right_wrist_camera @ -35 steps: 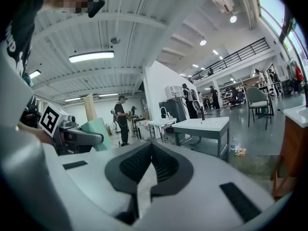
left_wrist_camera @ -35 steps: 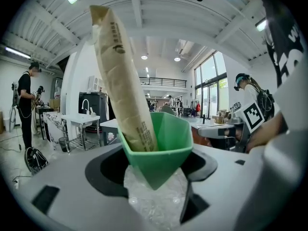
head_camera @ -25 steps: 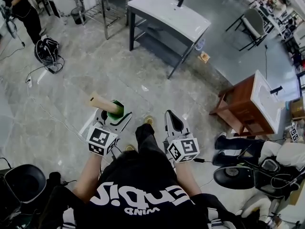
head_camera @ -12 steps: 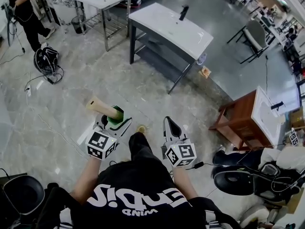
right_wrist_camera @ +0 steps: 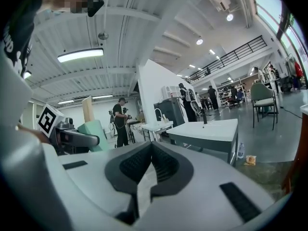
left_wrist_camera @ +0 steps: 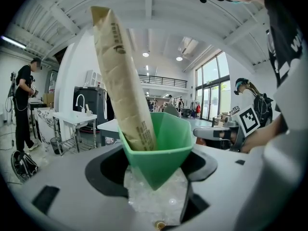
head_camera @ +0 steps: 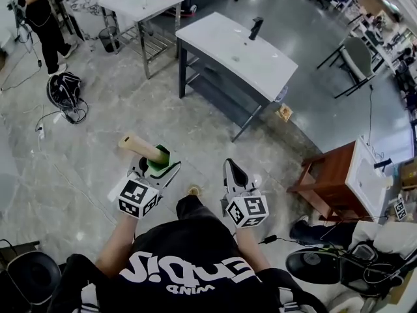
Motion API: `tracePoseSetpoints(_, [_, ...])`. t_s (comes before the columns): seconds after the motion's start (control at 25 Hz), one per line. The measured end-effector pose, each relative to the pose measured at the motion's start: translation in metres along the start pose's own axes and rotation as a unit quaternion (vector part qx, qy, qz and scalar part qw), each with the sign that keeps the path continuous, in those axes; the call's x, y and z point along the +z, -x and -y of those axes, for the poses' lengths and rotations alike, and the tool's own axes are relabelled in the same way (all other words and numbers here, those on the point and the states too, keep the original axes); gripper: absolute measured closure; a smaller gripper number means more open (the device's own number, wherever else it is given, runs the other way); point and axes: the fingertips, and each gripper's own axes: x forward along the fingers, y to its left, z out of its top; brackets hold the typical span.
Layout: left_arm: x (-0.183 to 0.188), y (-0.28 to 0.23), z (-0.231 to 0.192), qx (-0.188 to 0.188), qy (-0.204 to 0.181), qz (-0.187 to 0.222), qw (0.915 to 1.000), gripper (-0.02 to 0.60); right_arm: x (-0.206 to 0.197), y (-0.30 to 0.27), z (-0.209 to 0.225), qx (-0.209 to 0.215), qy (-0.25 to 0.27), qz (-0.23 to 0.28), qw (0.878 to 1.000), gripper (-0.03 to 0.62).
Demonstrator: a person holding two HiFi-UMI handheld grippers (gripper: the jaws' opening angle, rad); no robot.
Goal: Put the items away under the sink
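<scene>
My left gripper (head_camera: 155, 167) clamps the green cup (left_wrist_camera: 163, 150), its paper tube (left_wrist_camera: 122, 76) leaning left. The sink stand (head_camera: 273, 70) lies well ahead; my right gripper (head_camera: 234, 173) is clenched on nothing.

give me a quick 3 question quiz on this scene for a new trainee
1. True or false: the right tool grips a sponge.
2. The cup clamped in the left tool is: A) red B) green C) blue
3. Fill in: a tall tan packet stands inside the ____.

Key: 1 false, its jaws are shut on nothing; 2 B; 3 cup.
</scene>
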Motion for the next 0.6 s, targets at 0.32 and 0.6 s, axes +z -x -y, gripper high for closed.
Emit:
tracePoseSetpoints(0.32, [0.019, -0.055, -0.028, 0.002, 0.002, 0.008, 1.0000, 0.250, 0.016, -0.049, 0.041, 0.005, -0.005, 0.010, 1.000, 0.576])
tracePoseSetpoints(0.6, [0.040, -0.101, -0.040, -0.004, 0.006, 0.030, 0.9995, 0.250, 0.019, -0.081, 0.062, 0.029, -0.003, 0.005, 1.000, 0.576])
